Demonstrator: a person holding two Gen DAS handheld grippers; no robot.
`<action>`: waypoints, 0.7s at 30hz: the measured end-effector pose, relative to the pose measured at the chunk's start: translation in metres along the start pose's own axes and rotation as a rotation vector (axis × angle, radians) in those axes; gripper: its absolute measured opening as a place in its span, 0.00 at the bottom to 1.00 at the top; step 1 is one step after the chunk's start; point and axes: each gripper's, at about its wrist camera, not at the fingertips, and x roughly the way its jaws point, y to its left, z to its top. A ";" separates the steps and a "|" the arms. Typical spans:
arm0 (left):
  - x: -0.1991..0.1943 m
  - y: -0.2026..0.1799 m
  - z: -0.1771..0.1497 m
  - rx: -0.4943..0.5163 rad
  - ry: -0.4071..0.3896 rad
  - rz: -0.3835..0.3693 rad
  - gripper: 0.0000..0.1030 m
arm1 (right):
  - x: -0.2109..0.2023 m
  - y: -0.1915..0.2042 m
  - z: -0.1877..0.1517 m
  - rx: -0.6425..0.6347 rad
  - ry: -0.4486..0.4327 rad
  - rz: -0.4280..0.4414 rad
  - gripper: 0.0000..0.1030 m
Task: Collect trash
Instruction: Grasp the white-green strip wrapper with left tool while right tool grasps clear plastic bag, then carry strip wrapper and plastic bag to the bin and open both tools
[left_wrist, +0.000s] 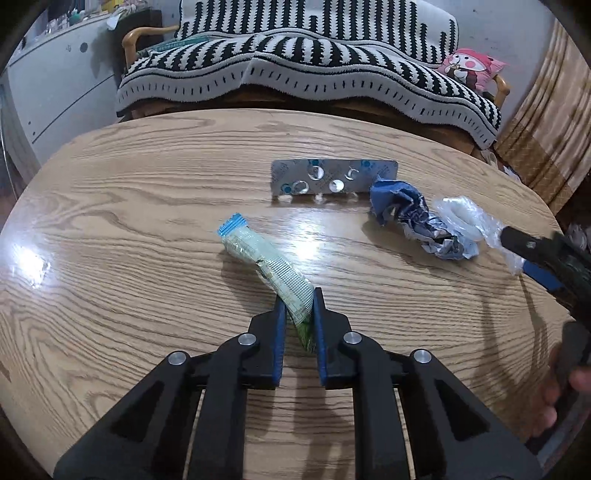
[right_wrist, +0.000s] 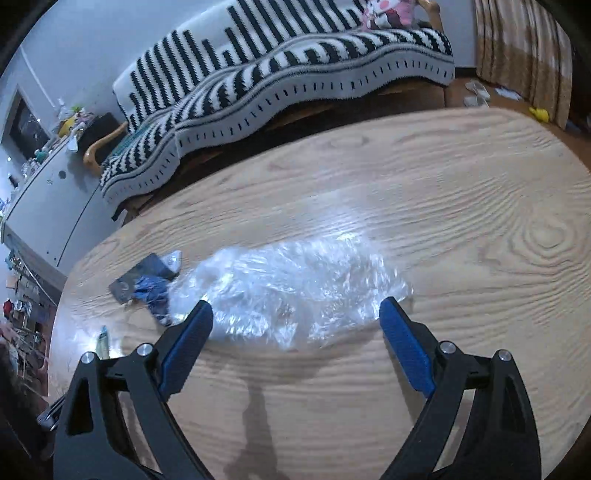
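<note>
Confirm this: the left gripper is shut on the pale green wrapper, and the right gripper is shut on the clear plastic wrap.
Not quite. The right gripper is open; in the right wrist view its fingers stand wide apart on either side of the clear plastic wrap. The left gripper is indeed shut on the pale green wrapper.

The left tongs (left_wrist: 298, 310) are matte black plastic: 2 angular arms with triangular cut-outs, each hinged on 2 round silver pins. Each finger ends in a narrow black tip lined inside with a blue ribbed pad. The right tongs (right_wrist: 296, 316) are the same build, with 2 textured blue pads and silver pins on curved black arms.
</note>
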 end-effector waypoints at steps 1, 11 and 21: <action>0.000 0.003 0.000 -0.002 0.001 0.000 0.12 | 0.003 0.001 0.001 -0.004 -0.005 -0.007 0.77; -0.005 0.016 0.005 -0.013 -0.001 -0.010 0.12 | 0.002 0.001 -0.005 -0.007 -0.001 0.015 0.04; -0.036 -0.037 -0.007 0.051 -0.034 -0.100 0.13 | -0.098 -0.040 -0.021 -0.021 -0.107 -0.057 0.04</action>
